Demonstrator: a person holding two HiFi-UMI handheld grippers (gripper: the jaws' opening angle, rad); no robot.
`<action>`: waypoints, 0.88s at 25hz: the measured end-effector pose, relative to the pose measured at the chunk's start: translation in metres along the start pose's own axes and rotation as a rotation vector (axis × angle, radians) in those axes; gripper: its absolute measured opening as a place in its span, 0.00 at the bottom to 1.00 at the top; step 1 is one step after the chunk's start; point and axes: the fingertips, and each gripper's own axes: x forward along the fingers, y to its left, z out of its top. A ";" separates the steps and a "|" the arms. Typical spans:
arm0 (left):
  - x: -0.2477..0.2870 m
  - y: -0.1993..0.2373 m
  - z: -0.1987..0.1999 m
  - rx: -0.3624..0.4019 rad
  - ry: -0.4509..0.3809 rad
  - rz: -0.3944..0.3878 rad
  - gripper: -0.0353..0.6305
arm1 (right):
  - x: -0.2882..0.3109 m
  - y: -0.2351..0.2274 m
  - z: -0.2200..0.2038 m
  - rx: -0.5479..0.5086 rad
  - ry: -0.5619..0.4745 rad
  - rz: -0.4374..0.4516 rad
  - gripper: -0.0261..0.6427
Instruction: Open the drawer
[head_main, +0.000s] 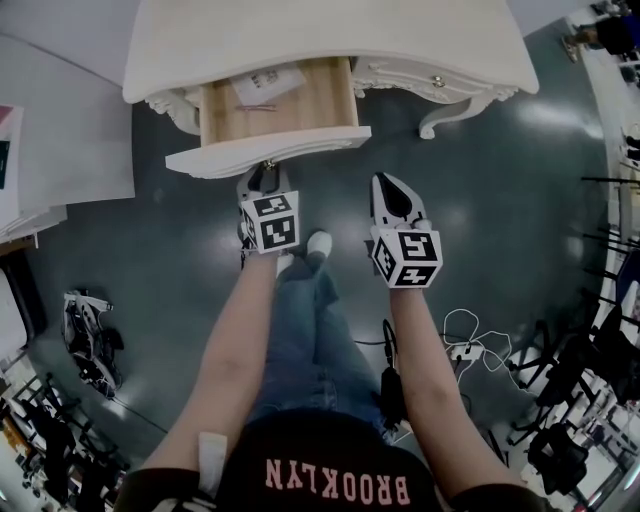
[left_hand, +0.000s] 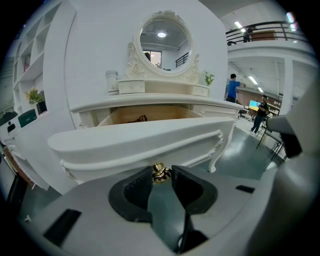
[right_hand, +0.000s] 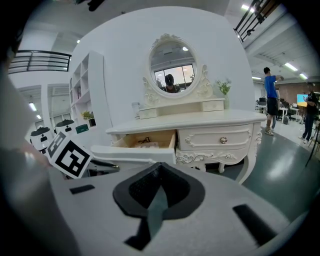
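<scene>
While its neighbour on the right sits flush, the drawer (head_main: 270, 150) stands pulled well out from the left half of the dressing table (head_main: 330, 40), its front overhanging the floor (head_main: 180, 250) toward the person. The front is a white panel with a moulded, curving face and carved scrollwork at the corners. Behind it, the box is bare pale wood, open to the head view. Inside lie a few papers (head_main: 268, 85) at the back and a small dark wiry item that is too small to identify. A small brass knob (left_hand: 159, 174) sits at the middle of the front.

The left gripper (left_hand: 162, 170) is clamped on that knob, a dark pad pressing on either side. The right gripper (right_hand: 159, 167) hangs just to the right of the left one, clear of the furniture, with its jaw tips closed together on nothing.

The table is white with curved, carved legs, and a second drawer (right_hand: 223, 140) with its own round knob is closed beside the open one. An oval mirror (right_hand: 172, 62) in an ornate frame rises at the back of the top. The floor is dark, glossy grey-green.
</scene>
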 end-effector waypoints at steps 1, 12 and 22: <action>-0.002 -0.001 -0.001 0.000 0.002 -0.003 0.22 | -0.003 0.001 -0.001 -0.001 0.002 -0.002 0.03; -0.020 -0.012 -0.019 0.030 0.031 -0.047 0.22 | -0.022 0.013 -0.001 0.017 -0.010 -0.031 0.03; -0.020 -0.012 -0.019 0.028 0.082 -0.070 0.22 | -0.036 0.013 -0.003 0.044 -0.006 -0.060 0.03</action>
